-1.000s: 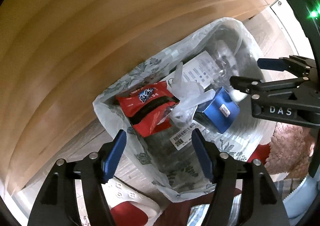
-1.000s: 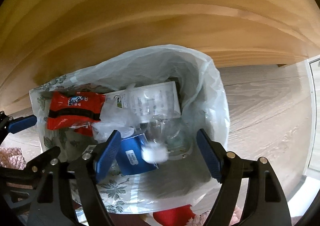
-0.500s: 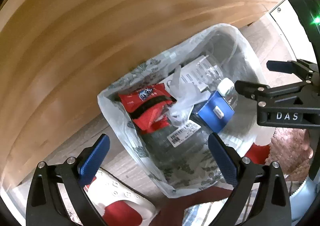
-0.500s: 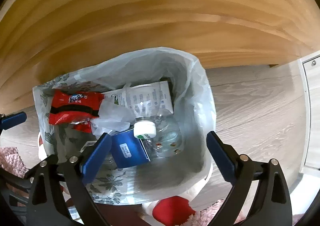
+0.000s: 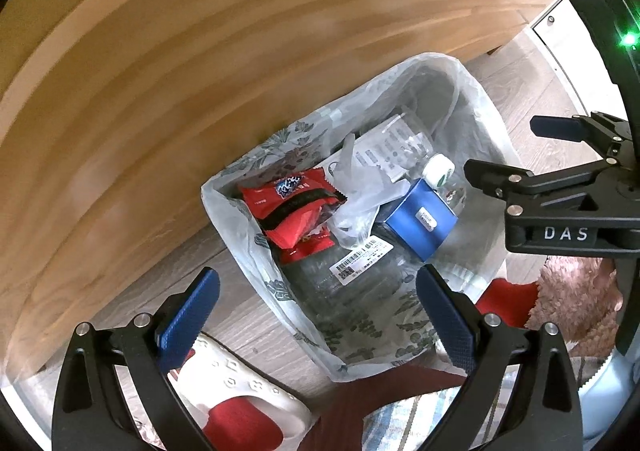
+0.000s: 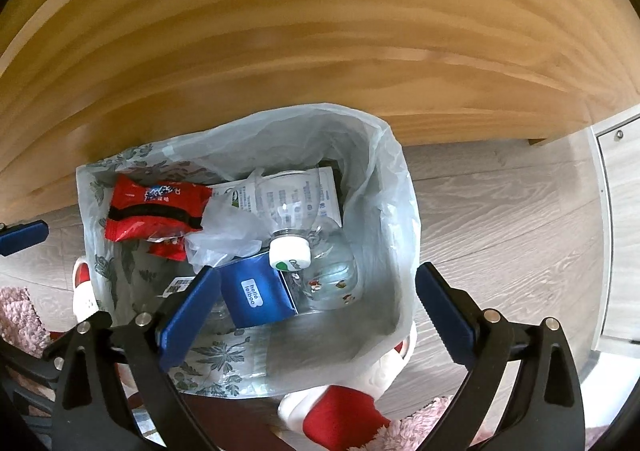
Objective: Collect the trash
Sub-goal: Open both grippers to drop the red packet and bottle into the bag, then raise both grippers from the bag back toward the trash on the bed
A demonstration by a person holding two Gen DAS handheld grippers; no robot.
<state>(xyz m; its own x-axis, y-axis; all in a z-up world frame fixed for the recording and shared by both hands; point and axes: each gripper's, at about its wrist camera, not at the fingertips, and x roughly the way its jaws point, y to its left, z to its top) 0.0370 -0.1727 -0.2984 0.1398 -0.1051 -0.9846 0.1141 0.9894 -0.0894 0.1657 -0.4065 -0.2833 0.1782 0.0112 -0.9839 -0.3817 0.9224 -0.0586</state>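
The bin bag (image 6: 384,187) gapes open from above, its right half nearly bare down to the liner. The left half is crowded with a red wrapper (image 6: 156,207), blue box (image 6: 260,291) and clear bottle (image 6: 324,271). A wooden panel (image 6: 320,51) blocks the far side (floor (image 6: 500,219) free rightward).

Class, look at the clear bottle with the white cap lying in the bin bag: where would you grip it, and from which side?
Probably at the neck just under the white cap, coming straight down from above. The clear bottle lies tilted, cap uppermost and exposed, while the blue box crowds its body.
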